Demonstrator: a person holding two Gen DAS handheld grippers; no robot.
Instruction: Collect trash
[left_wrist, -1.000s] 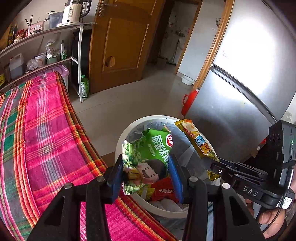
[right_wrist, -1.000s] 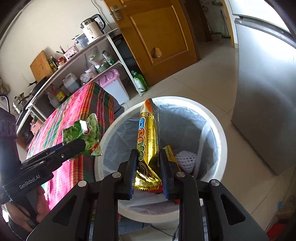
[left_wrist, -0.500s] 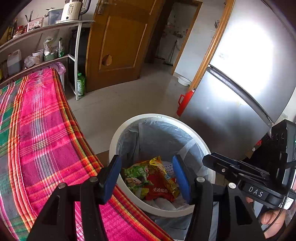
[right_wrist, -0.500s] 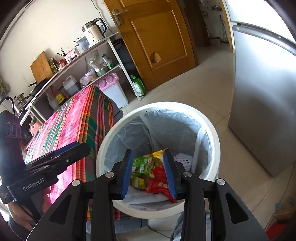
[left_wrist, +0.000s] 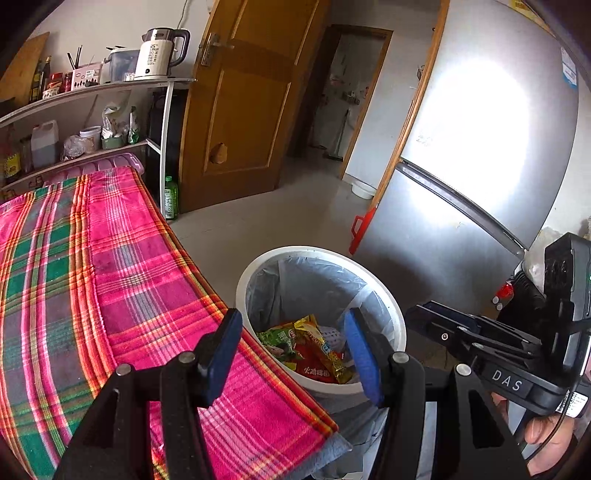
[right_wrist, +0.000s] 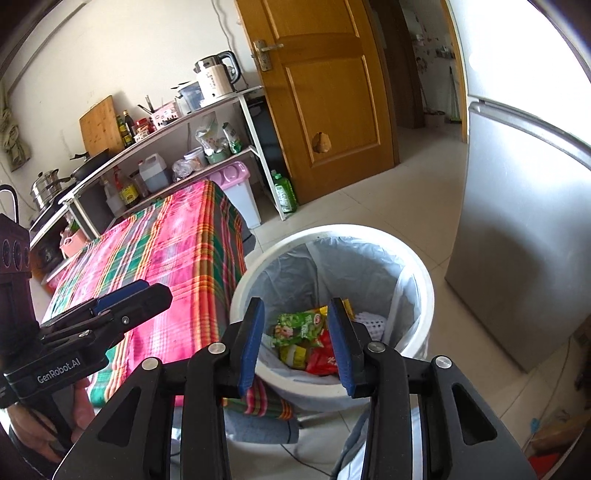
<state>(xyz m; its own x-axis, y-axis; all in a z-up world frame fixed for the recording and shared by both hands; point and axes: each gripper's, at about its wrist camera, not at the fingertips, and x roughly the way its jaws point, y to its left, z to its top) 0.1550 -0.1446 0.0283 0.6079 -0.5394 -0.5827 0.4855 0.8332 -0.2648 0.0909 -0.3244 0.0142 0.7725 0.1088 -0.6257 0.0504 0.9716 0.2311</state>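
Note:
A white trash bin (left_wrist: 384, 291) with a grey liner stands on the floor beside the table; it also shows in the right wrist view (right_wrist: 424, 273). Inside lie a green snack wrapper (left_wrist: 275, 338) (right_wrist: 299, 326), a yellow wrapper (left_wrist: 325, 347) and a red packet (left_wrist: 314, 365) (right_wrist: 323, 360). My left gripper (left_wrist: 293, 347) is open and empty, above the bin's near rim and the table edge. My right gripper (right_wrist: 297, 339) is open and empty above the bin. Each gripper shows in the other's view: the right (left_wrist: 461, 332), the left (right_wrist: 125, 299).
A table with a pink and green plaid cloth (left_wrist: 85, 266) (right_wrist: 173, 251) lies left of the bin. A silver fridge (left_wrist: 472, 155) stands right. A shelf with a kettle (left_wrist: 159, 53), bottles and jars lines the far wall by a wooden door (left_wrist: 240, 110). A green bottle (left_wrist: 170, 197) stands on the floor.
Both grippers opened and let go of their wrappers, which fell into the bin. Both grippers have since lifted and drawn back from the bin.

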